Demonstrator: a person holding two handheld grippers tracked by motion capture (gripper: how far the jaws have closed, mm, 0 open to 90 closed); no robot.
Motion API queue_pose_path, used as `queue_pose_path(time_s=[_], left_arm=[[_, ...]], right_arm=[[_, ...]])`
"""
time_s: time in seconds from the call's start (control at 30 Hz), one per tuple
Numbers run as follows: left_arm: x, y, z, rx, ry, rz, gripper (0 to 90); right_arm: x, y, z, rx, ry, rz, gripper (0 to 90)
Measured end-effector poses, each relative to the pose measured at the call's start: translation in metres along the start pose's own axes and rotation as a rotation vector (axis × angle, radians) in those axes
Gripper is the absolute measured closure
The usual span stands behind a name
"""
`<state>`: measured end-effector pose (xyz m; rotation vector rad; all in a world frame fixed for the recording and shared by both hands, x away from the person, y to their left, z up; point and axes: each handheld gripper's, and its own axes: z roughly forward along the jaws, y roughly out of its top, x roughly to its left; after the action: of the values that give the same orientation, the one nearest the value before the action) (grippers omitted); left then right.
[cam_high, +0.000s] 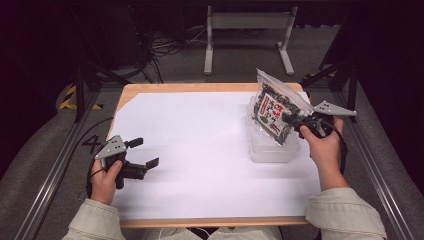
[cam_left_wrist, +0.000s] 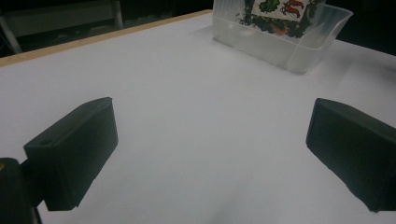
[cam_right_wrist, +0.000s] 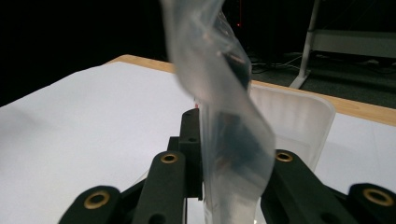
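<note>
The fingers of the right gripper (cam_high: 289, 120) are clamped on the edge of a clear plastic bag (cam_high: 274, 107) with printed contents. The bag is held tilted, its lower end inside a clear plastic tub (cam_high: 272, 150) at the right side of the bench (cam_high: 200, 87). The fingers of the left gripper (cam_high: 143, 152) are spread wide with nothing between them, just above the white sheet (cam_high: 200, 150) near the bench's left edge, well apart from the tub. Each gripper is held in a hand.
</note>
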<state>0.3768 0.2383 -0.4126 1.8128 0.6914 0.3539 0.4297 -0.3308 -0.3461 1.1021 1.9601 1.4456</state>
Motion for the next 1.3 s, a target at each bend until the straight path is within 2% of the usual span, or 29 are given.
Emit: queue_pose_path(time_s=[0.17, 0.23, 0.27, 0.33, 0.37, 0.4, 0.5, 0.57, 0.73, 1.0, 1.03, 1.2, 1.23, 1.3], left_arm=[[-0.001, -0.003, 0.002, 0.017, 0.006, -0.007, 3.1], [-0.001, -0.004, 0.003, 0.041, 0.015, -0.006, 3.1], [-0.001, -0.004, 0.002, 0.047, 0.013, -0.004, 3.1], [-0.001, -0.004, 0.002, 0.049, 0.015, -0.003, 3.0], [-0.002, -0.004, 0.002, 0.052, 0.018, -0.004, 3.0], [-0.002, -0.004, 0.003, 0.052, 0.018, -0.004, 3.0], [-0.003, -0.004, 0.003, 0.046, 0.015, -0.010, 3.0], [-0.003, -0.004, 0.003, 0.046, 0.013, -0.008, 3.0], [-0.004, -0.003, 0.005, 0.042, 0.015, -0.012, 3.0], [-0.012, -0.002, 0.001, 0.045, 0.011, 0.009, 2.8], [-0.012, -0.002, 0.001, 0.045, 0.011, 0.009, 2.8], [-0.015, -0.003, -0.003, 0.061, 0.019, 0.005, 2.8], [-0.016, -0.005, -0.004, 0.049, 0.017, -0.006, 2.9], [-0.016, -0.008, -0.006, 0.057, 0.020, -0.017, 3.1]], right_arm=[[-0.002, 0.002, -0.001, 0.002, -0.001, 0.019, 75.4], [-0.004, 0.005, -0.001, 0.002, 0.007, 0.019, 74.5], [-0.004, 0.006, -0.001, -0.006, 0.010, 0.029, 71.2], [-0.005, 0.007, -0.002, -0.054, 0.019, 0.049, 56.7], [-0.005, 0.007, -0.002, -0.054, 0.019, 0.049, 56.7], [-0.005, 0.009, -0.005, -0.083, 0.002, 0.042, 46.2], [-0.005, 0.011, -0.009, -0.106, -0.019, 0.030, 33.5], [-0.006, 0.011, -0.013, -0.117, -0.021, 0.032, 28.4], [-0.008, 0.008, -0.024, -0.116, -0.022, 0.032, 24.6], [-0.007, -0.003, -0.056, -0.111, -0.042, -0.018, 20.2], [-0.007, -0.003, -0.056, -0.111, -0.042, -0.018, 20.2], [-0.003, -0.012, -0.071, -0.060, -0.062, -0.101, 19.0], [-0.002, -0.014, -0.073, -0.048, -0.060, -0.108, 18.9], [0.000, -0.020, -0.076, -0.028, -0.049, -0.118, 19.0]])
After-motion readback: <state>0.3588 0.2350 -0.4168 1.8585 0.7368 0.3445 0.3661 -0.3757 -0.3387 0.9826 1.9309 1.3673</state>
